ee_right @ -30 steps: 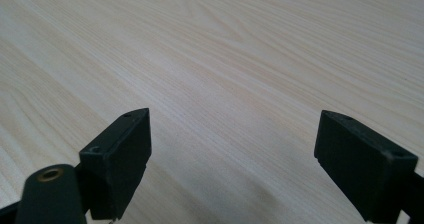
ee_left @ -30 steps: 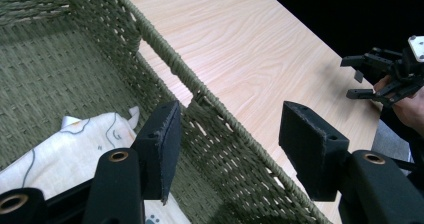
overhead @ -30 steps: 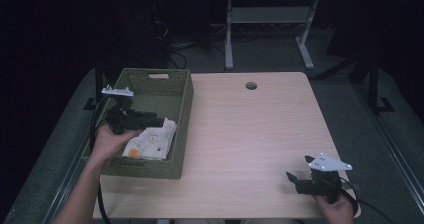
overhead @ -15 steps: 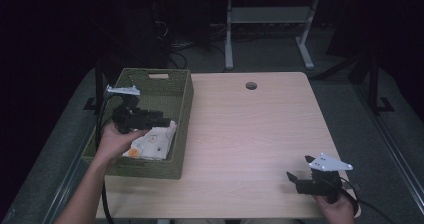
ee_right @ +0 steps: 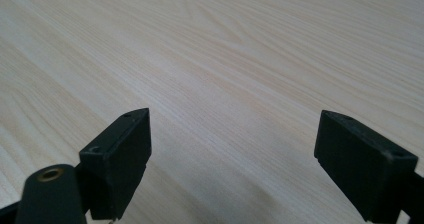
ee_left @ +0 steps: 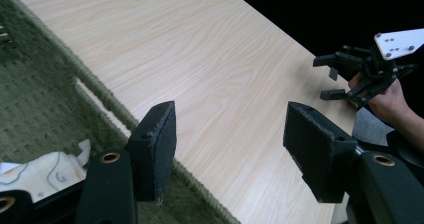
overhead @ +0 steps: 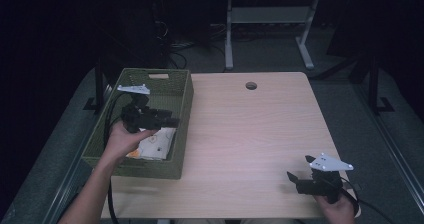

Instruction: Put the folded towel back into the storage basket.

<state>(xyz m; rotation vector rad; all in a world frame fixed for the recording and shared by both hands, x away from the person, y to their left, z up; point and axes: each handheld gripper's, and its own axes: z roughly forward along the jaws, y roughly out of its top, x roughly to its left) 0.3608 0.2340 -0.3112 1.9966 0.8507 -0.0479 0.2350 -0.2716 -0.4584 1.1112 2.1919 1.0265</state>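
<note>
The left gripper [overhead: 167, 121] is held over the olive-green woven rectangular basket [overhead: 182, 134] at the left of the high view, its jaws apart with nothing between them; they have just been opening further. In the left gripper view the jaws frame the basket rim and the bare wood beyond. The white printed flat packet [overhead: 152, 145] lies on the basket floor, below and just beside the left gripper, untouched by it; it is judged to have been let go there. The right gripper [overhead: 295, 180] is held low at the lower right of the pale wood-grain surface [overhead: 250, 134], jaws wide apart and empty, apparently parked clear of the work.
</note>
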